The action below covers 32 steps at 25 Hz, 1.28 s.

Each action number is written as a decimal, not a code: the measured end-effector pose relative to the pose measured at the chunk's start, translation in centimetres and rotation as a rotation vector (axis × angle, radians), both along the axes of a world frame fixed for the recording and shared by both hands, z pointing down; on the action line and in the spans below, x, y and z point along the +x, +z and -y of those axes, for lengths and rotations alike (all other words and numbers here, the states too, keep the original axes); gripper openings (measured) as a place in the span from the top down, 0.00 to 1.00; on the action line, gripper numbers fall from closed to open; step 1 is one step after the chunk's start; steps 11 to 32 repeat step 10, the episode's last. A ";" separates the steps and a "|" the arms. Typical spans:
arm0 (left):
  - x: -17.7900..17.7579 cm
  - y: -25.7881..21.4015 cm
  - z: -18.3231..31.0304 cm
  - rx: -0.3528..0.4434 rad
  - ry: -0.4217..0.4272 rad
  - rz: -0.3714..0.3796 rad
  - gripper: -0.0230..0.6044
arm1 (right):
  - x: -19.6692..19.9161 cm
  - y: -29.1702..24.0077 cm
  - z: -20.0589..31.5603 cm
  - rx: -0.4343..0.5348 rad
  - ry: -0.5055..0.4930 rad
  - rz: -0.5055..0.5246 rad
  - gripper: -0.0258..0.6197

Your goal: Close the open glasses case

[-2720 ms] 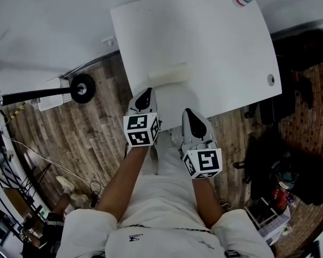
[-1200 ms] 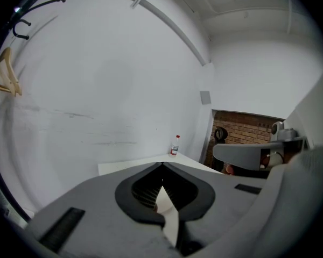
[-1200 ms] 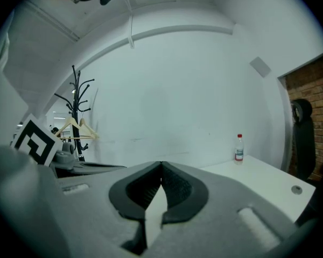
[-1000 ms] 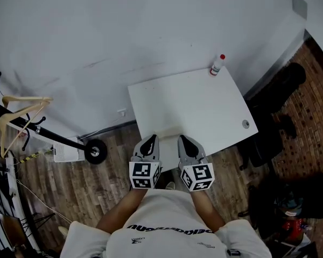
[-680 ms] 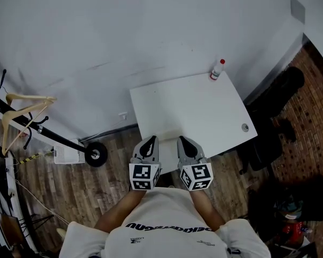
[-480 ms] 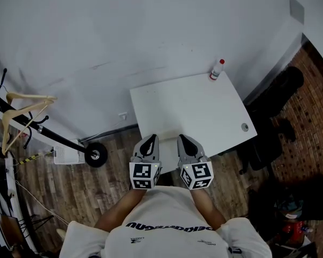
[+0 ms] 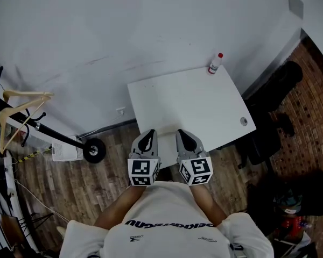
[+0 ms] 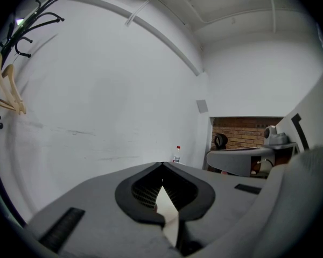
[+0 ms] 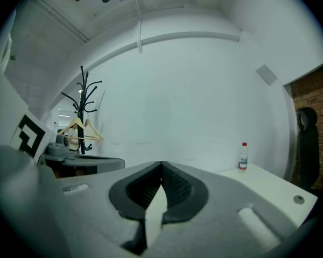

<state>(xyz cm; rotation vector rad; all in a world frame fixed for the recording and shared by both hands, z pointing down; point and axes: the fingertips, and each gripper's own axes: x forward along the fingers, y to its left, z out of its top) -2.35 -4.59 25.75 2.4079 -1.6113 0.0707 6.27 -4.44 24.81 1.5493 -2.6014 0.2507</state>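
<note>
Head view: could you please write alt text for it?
A person holds the left gripper and right gripper, both shut, side by side at a white table's near edge. A red-capped bottle stands at its far corner.

White table (image 7: 194,106), bottle (image 7: 215,63) on far corner, left claw (image 7: 146,140) beside right claw (image 7: 184,138)

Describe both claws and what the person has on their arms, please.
The left claw and right claw have light grey bodies that taper to a point, with black ribbed pads inside. Each carries a white cube with black square markers: the left cube and the right cube. The person wears a white short-sleeved T-shirt with dark print, and the forearms are bare.
</note>
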 end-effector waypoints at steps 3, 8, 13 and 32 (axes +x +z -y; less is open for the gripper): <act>0.1 0.1 0.0 0.001 0.000 -0.001 0.97 | 0.1 0.1 0.1 0.000 0.002 0.001 0.96; 0.0 0.1 0.3 0.001 0.000 0.001 0.97 | 0.1 0.1 0.4 0.001 0.004 0.002 0.96; -0.1 0.1 0.4 0.001 0.001 0.001 0.97 | 0.1 0.1 0.5 0.002 0.005 0.003 0.96; -0.1 0.1 0.4 0.001 0.001 0.001 0.97 | 0.1 0.1 0.5 0.002 0.005 0.003 0.96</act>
